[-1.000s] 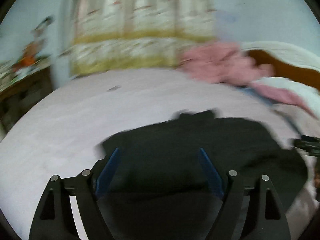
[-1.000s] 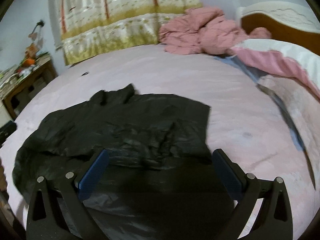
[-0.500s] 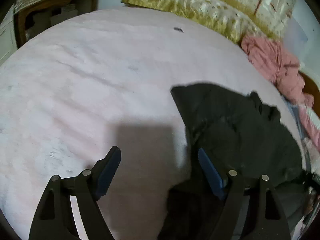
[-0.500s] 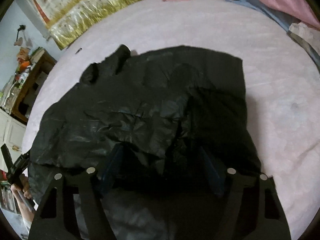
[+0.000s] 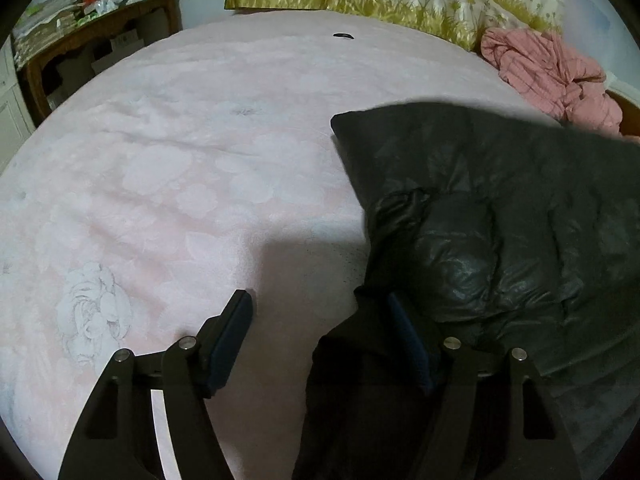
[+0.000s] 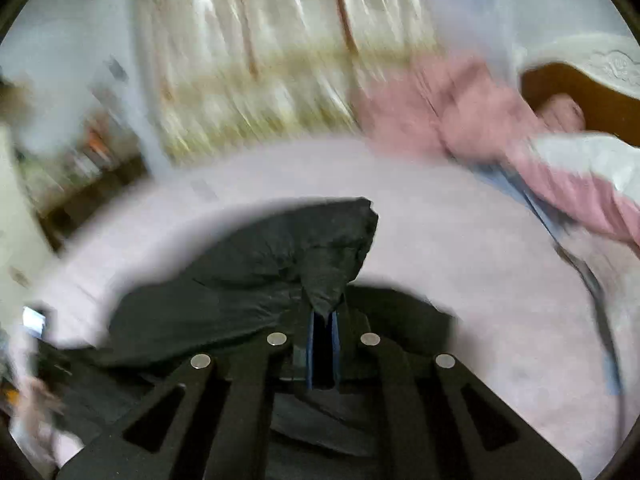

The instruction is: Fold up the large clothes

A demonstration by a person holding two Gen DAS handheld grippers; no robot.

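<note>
Left wrist view: the left gripper (image 5: 320,320) has its fingers wide apart over the pink bedspread (image 5: 180,168). A fold of the black jacket (image 5: 500,220) hangs over the right-hand finger (image 5: 404,340) and reaches into the gap; the other finger (image 5: 232,332) is bare and stands above the bedspread. The jacket lies on the right half of the bed, its near corner pointing toward the middle. Left of it the bedspread runs open to the far edge, where a small dark object (image 5: 343,35) lies near the floral curtain (image 5: 380,0). A cluttered wooden desk (image 5: 92,32) borders the bed at upper left; a crumpled pink quilt (image 5: 552,72) lies beyond the jacket at upper right.

Right wrist view: the right gripper (image 6: 323,344) has its fingers drawn together on a pinched peak of the jacket (image 6: 280,272), which rises from the bedspread (image 6: 460,280). To the right the bedspread lies open up to the quilt (image 6: 460,120) and the headboard (image 6: 580,84).

Compared with half a second earlier, the right gripper's fingers, then apart over the flat jacket, have closed on it, and its view has swung up toward the curtain. The left view has changed little.

The right view is heavily motion-blurred; objects at its left edge cannot be made out. The jacket's lower part is cut off in both views.
</note>
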